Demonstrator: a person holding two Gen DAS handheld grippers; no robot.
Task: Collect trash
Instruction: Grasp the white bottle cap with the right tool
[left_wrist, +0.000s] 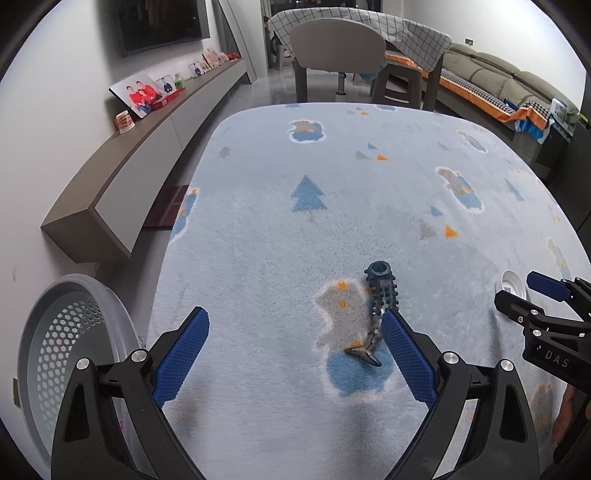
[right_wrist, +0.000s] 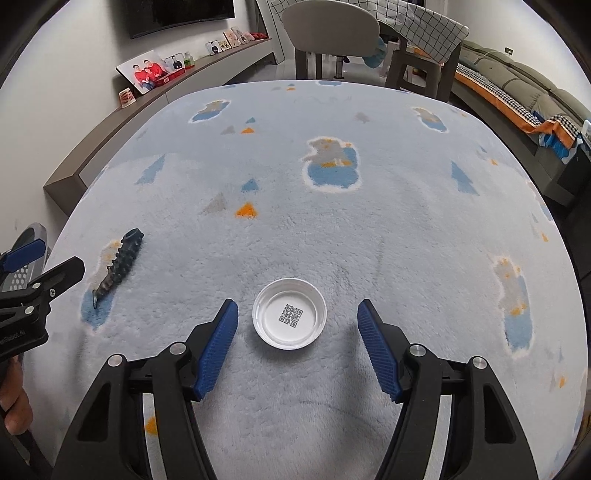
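While both grippers hang over the carpet, nothing is held yet.

Setting: a pale blue carpet (right_wrist: 332, 229) with bear and tree patterns is seen, with a grey mesh bin (left_wrist: 66, 354) at its left edge, beside the left gripper.

Right gripper (right_wrist: 297, 341): its blue pads are spread apart and empty; neither pad is touching anything.

Lid (right_wrist: 289, 319): a round white lid with a printed code inside is lying open side up on the carpet, squarely between the right gripper's two pads and level with their tips, with clear carpet on either side. Being round, it has no long axis to be matched.

Left gripper (left_wrist: 295, 334): its pads are spread wide and nothing is gripped.

Toy (left_wrist: 378, 306): a dark knobbly rubber piece with a hollow head and a thin tail is lying on the carpet. Its long axis runs away from the gripper, tilted slightly left, tail nearest. It is seen hard against the inner face of the right-hand pad, far off centre; whether it is actually touched cannot be told.

Nearer hand: the lid is judged to belong to the right gripper, the toy to the left; the two pieces lie well apart.

Coming move, as judged: the right pads need only be lowered and closed; the left gripper would first have to be shifted to its right so the toy is centred.

Count: two grippers, two pieces of trash on the carpet, one bin.
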